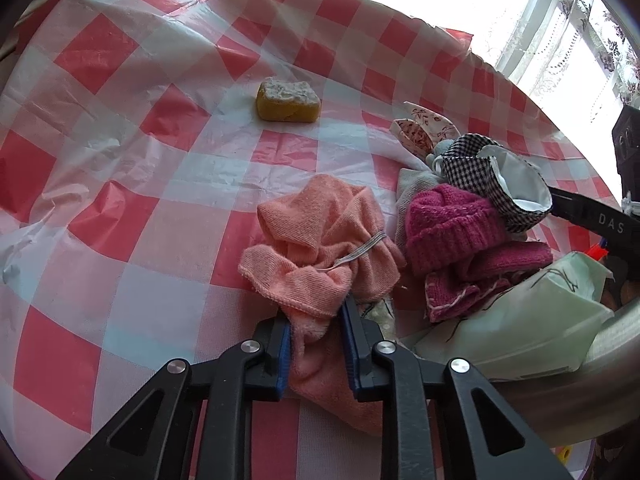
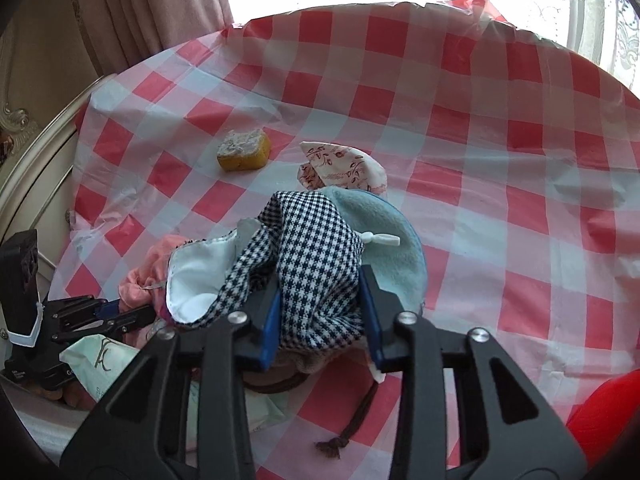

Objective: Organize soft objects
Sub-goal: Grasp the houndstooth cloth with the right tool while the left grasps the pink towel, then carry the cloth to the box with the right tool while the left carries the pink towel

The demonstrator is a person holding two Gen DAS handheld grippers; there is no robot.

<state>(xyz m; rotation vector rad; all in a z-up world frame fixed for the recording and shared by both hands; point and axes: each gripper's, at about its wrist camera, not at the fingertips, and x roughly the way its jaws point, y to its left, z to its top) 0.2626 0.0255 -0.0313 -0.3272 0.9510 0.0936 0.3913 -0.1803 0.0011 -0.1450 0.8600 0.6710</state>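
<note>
My left gripper (image 1: 316, 320) is shut on a peach-pink towel (image 1: 320, 240) bound with an elastic band, low over the red-and-white checked tablecloth (image 1: 120, 160). My right gripper (image 2: 320, 296) is shut on a black-and-white houndstooth cloth pouch (image 2: 312, 252) with white lining, which also shows in the left wrist view (image 1: 480, 160). A magenta knitted hat (image 1: 448, 224) lies to the right of the towel. A yellow sponge (image 1: 289, 100) sits alone farther back; it also shows in the right wrist view (image 2: 244, 154).
A floral cloth (image 2: 340, 164) and a light blue fleece piece (image 2: 392, 236) lie behind the pouch. A pale green plastic pack (image 1: 532, 320) lies at the near right. A brown cord (image 2: 352, 420) trails below the pouch. Curtains and a bright window stand behind the table.
</note>
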